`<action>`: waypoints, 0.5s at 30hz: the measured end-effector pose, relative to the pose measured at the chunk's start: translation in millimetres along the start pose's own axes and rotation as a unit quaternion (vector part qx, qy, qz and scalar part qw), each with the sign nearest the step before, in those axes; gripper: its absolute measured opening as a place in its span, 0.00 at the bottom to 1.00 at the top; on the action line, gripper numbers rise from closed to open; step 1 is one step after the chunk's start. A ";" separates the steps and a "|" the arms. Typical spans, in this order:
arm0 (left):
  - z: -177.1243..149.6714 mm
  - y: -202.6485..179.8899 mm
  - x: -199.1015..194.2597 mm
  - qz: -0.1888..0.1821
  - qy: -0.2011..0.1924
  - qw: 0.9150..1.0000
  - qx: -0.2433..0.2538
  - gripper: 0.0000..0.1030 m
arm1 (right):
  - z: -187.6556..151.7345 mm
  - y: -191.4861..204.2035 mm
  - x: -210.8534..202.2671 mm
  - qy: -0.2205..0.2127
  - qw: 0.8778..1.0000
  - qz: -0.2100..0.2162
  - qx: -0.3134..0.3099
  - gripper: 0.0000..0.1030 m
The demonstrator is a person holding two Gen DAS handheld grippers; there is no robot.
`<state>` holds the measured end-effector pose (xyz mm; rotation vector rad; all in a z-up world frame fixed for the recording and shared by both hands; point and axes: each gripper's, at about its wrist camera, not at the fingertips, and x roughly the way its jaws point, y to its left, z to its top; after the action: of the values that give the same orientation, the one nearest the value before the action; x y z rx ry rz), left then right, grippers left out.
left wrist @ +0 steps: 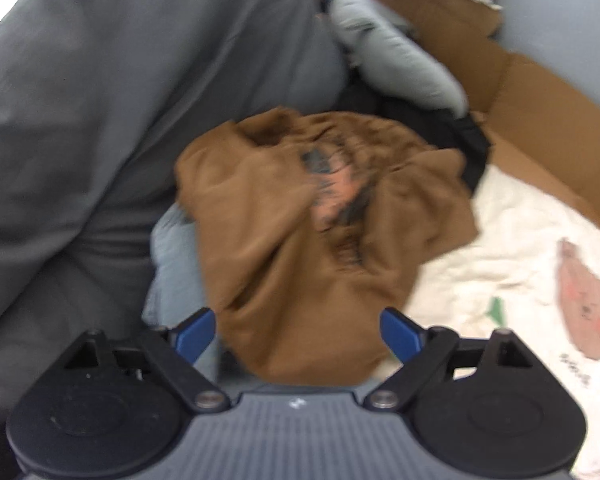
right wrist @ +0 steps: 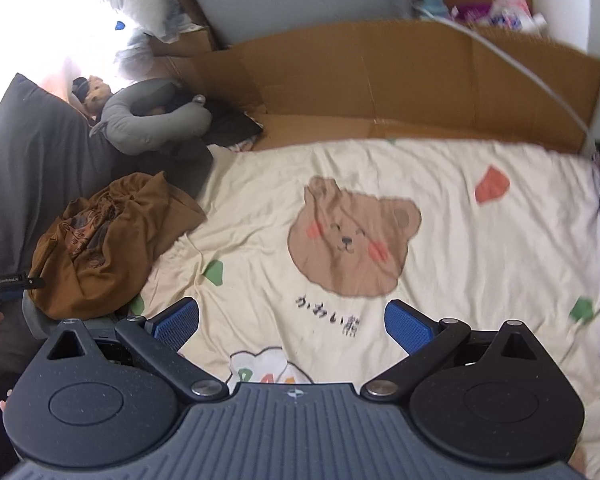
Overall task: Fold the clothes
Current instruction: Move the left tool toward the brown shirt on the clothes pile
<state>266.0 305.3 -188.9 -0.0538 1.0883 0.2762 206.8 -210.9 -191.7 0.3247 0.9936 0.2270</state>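
Cream bedding (right wrist: 460, 240) with a bear print covers the bed. At its 9 o'clock edge lies the crumpled brown shirt (right wrist: 112, 236) (printed side up), against grey pillows (left wrist: 100, 100). Left tool (left wrist: 296, 334) gapes wide just before it, empty; right tool (right wrist: 292, 326) likewise wide, empty.

Both views look forward along their own blue-padded fingers and down onto the bed. The left wrist camera sits close above the crumpled brown shirt (left wrist: 320, 240), which fills its centre, blurred, with a strip of the cream bear-print sheet (left wrist: 500, 264) at its right. The right wrist camera looks from further back across that sheet (right wrist: 460, 216) toward the cardboard (right wrist: 380, 76) — the same shirt (right wrist: 112, 236) lies small at its left edge.
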 end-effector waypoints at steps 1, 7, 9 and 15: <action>-3.1 3.9 5.2 -0.001 0.001 1.000 -0.007 0.91 | -5.9 -3.0 2.4 0.001 1.000 0.000 0.003 0.99; -14.6 18.7 22.7 0.001 -0.007 0.999 -0.043 0.84 | -36.7 -14.3 10.9 0.003 0.999 0.013 0.035 0.98; -16.3 19.3 24.9 -0.008 -0.014 0.999 -0.044 0.84 | -43.8 -14.3 13.2 0.001 0.999 0.020 0.041 0.98; -16.6 13.5 34.0 -0.011 -0.025 0.999 -0.021 0.72 | -56.9 -6.4 28.8 -0.002 0.997 0.040 0.059 0.98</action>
<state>263.1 322.0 -225.4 -0.0965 1.0315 0.2798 174.0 -197.9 -245.1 0.4730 0.9934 0.2417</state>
